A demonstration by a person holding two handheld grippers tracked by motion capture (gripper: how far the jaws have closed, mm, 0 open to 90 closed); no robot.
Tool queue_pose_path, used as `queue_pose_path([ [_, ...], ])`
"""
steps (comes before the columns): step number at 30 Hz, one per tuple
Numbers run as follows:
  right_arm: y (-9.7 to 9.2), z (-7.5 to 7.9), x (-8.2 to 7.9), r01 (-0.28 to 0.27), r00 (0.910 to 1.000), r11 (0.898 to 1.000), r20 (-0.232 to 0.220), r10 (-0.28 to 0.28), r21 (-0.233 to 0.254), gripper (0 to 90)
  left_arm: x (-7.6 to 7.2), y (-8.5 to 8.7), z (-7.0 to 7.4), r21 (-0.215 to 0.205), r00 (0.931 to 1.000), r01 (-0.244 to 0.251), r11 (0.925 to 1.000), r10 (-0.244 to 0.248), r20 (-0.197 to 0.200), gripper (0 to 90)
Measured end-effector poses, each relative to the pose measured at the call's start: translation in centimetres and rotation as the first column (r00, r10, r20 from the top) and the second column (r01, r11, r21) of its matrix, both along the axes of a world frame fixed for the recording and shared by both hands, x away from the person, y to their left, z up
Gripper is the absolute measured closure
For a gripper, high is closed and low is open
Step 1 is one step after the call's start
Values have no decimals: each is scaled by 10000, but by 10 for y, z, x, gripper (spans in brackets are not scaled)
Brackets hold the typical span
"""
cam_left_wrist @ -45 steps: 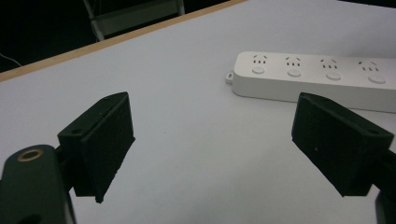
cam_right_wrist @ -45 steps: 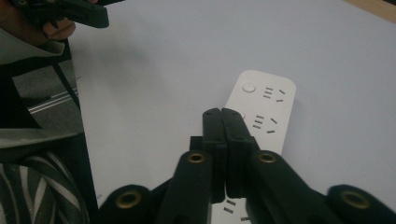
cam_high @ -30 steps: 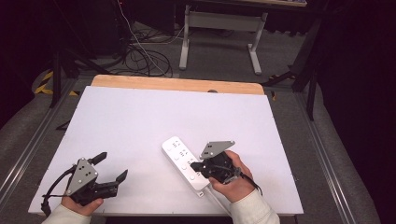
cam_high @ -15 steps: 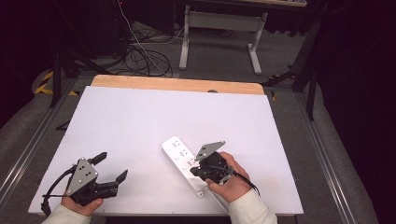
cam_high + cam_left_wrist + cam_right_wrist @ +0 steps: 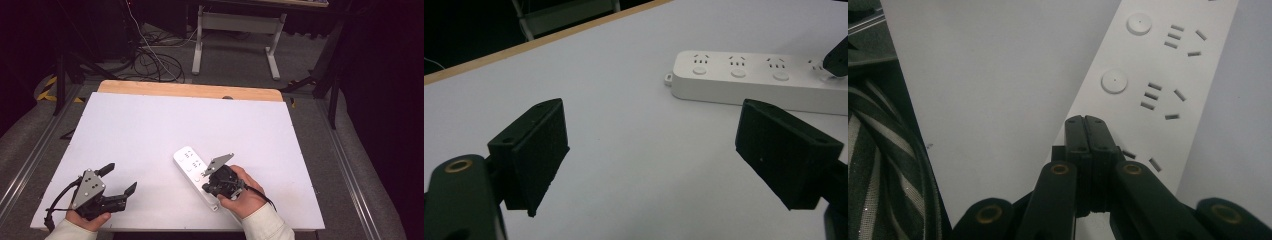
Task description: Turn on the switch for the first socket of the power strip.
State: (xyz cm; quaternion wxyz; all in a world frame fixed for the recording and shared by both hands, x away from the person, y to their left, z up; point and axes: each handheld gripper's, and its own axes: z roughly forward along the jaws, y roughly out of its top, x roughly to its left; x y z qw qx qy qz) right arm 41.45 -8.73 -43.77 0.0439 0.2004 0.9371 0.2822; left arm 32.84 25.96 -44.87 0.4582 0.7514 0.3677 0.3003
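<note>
A white power strip (image 5: 195, 176) lies at a slant on the white table (image 5: 150, 130), near its front edge and right of the middle, its sockets and round buttons facing up. The right gripper (image 5: 1084, 122) has its jaws pressed flat together with nothing between them, their tips down on the strip's top face beside a round button (image 5: 1114, 81). The left gripper (image 5: 120, 180) rests low over the table's front left corner, well apart from the strip, jaws spread wide and empty
</note>
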Motion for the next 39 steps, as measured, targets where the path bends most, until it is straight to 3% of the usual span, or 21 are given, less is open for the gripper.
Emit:
queue_pose_path([
  [12,2,-2,-1,138,9998,9999,174,-138,-12,900,0,0,0,-30,10000,3,10000,-3,-15,142],
  [39,2,-6,-2,331,9994,9995,109,-331,-5,900,-1,-2,0,-29,10000,-56,10000,56,-24,142],
])
